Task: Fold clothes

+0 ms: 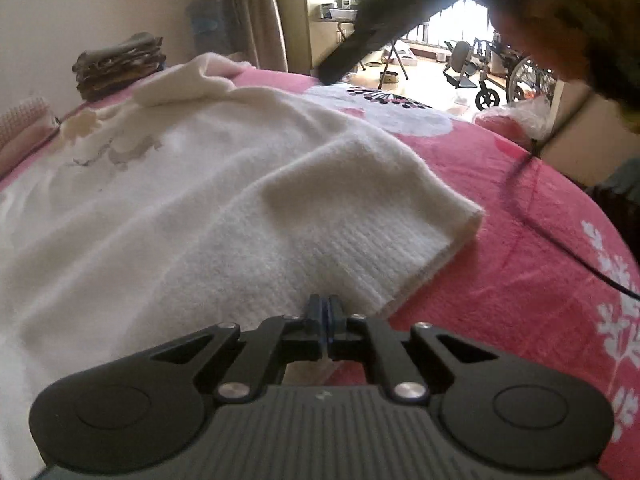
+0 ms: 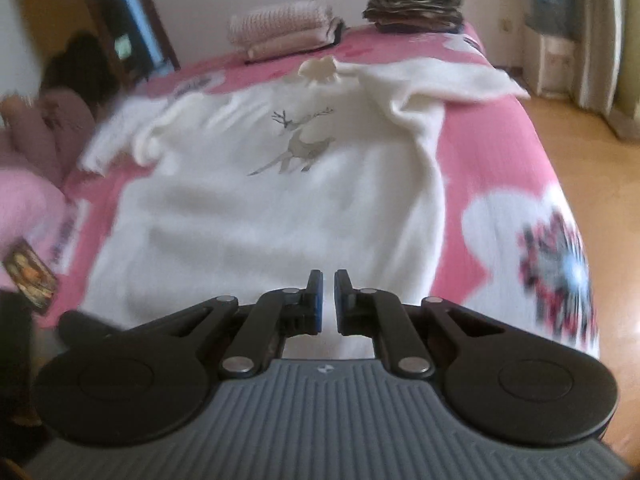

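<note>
The left gripper [image 1: 323, 312] has its jaws pressed together at the sweater's near edge. A sliver of pale cloth shows below the pads, so it looks pinched on the knit, though the view is tight. The right gripper [image 2: 328, 300] stands with a narrow gap between its pads and nothing in it, hovering over the hem.

The white sweater [image 2: 280, 200] lies front-up on the pink bedspread [image 2: 500, 152], its deer print showing and its collar towards the far edge of the bed. One sleeve [image 1: 360, 200] is laid in over the body — the other [image 2: 448, 80] sprawls towards the far right corner.

The knit is soft and loose, so if only one gripper lifts, the body could sag and the laid-in sleeve slide back out, spoiling the fold. A black cable [image 1: 560, 240] trails over the bedspread by the right edge and could snag the cloth.

No container is in view. Two folded stacks, a dark one [image 2: 414, 4] and a pink one [image 2: 284, 28], rest along the far edge.
</note>
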Available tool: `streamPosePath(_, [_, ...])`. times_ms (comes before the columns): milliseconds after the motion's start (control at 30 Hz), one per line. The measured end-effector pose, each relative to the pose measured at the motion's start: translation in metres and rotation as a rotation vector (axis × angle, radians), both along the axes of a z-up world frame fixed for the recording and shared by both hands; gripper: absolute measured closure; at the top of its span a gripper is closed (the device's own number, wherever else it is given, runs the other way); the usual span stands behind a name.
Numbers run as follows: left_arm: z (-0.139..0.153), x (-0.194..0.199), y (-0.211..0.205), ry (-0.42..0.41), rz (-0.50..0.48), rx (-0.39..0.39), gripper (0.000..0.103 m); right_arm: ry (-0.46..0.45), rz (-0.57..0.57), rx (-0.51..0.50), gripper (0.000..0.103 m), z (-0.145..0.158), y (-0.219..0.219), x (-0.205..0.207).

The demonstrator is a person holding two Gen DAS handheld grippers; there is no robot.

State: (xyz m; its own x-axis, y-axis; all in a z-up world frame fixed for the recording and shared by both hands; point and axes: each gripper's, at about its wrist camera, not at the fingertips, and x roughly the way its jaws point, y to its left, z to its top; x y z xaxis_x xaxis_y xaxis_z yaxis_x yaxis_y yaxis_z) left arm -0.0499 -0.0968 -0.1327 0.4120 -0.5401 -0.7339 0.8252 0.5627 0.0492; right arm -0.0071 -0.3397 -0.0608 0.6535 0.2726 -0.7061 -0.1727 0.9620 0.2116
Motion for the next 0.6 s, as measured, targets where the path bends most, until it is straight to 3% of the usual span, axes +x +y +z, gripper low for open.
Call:
streamPosePath(267, [-0.004, 0.008, 0.006, 0.088, 0.06, -0.068, 0.103, 0.118, 0.103, -0.131, 0.103, -0.075, 0.01, 0.139])
streamPosePath(300, [-0.004, 0.008, 0.008, 0.096, 0.063, -0.076, 0.103, 0.12, 0.079, -0.095, 0.103, -0.074, 0.0, 0.156])
streamPosePath(400, [-0.004, 0.009, 0.01, 0.111, 0.06, -0.089, 0.103, 0.078, 0.018, -0.167, 0.103, -0.064, -0.01, 0.187])
streamPosePath(533, [-0.005, 0.011, 0.012, 0.126, 0.054, -0.105, 0.103, 0.106, -0.014, -0.177, 0.1, -0.048, -0.011, 0.188])
streamPosePath(600, [-0.006, 0.012, 0.014, 0.135, 0.057, -0.117, 0.103, 0.124, 0.089, -0.111, 0.099, -0.032, 0.006, 0.17])
